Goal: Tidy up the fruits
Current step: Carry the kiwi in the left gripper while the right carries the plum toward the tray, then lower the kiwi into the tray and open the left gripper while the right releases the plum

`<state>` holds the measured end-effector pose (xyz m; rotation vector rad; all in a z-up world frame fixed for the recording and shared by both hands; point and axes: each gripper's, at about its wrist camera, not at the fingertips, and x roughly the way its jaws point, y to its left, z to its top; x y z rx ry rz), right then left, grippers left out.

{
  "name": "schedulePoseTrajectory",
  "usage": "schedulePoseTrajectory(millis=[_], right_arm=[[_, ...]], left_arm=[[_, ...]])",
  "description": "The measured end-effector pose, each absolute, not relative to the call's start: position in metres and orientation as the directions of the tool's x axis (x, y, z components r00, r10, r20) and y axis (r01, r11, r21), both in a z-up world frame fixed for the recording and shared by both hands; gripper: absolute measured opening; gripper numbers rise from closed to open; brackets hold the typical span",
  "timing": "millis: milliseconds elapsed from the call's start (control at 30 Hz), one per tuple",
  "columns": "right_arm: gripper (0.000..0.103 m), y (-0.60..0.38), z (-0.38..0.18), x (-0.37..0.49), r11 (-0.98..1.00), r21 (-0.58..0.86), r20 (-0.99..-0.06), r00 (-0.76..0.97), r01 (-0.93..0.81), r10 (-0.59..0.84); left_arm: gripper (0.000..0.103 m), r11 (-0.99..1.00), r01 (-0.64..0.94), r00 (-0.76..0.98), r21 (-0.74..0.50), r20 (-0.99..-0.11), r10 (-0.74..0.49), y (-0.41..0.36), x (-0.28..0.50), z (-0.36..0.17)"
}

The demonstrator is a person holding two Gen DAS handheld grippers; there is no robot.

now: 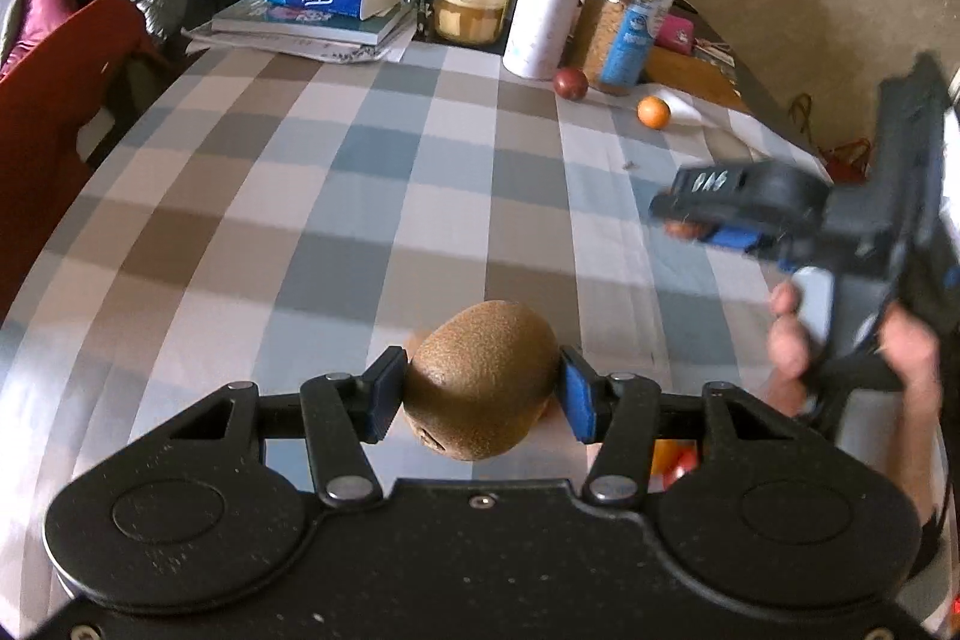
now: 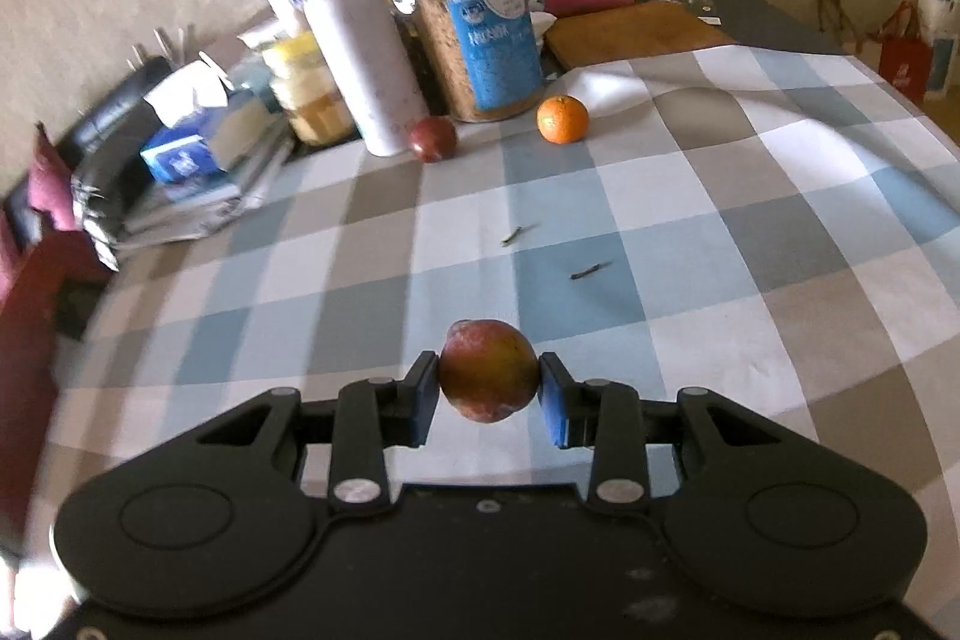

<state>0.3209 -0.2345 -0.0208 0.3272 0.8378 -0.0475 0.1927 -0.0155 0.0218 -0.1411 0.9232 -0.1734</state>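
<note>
Two grippers both grasping fruit, left gripper (image 1: 483, 391) clamped on a kiwi (image 1: 480, 379) at lower centre, right gripper (image 2: 489, 394) clamped on a reddish fruit (image 2: 489, 370) above the checked tablecloth (image 2: 690, 232), orange (image 2: 562, 119) and dark plum (image 2: 433, 138) upper centre.

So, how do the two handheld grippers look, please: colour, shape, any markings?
Both grippers are matte black plastic. The left gripper and the right gripper each have two round housings, hinged link arms with silver pivot screws, and blue pads on the fingers. Seen from the left wrist, the right one has a pistol-like black handle and raised marks, too blurred to read. No cables or sleeves are visible.
</note>
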Motion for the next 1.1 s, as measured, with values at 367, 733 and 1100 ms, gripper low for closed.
schedulePoseTrajectory(millis=[367,733,1100], right_arm=[[0.037,-0.234,0.039,0.187,0.960,0.271,-0.619,0.776,0.066,0.122],[0.037,-0.230,0.021,0.061,0.974,0.172,-0.600,0.800,0.151,-0.018],[0.037,-0.222,-0.009,0.020,0.981,0.119,-0.689,0.724,0.151,-0.028]], left_arm=[[0.058,0.974,0.133,0.628,-0.184,-0.744,-0.226,-0.021,0.123,0.029],[0.058,0.976,0.140,0.607,-0.167,-0.764,-0.218,-0.027,0.077,0.011],[0.058,0.979,0.143,0.556,-0.146,-0.807,-0.202,-0.033,0.059,-0.008]])
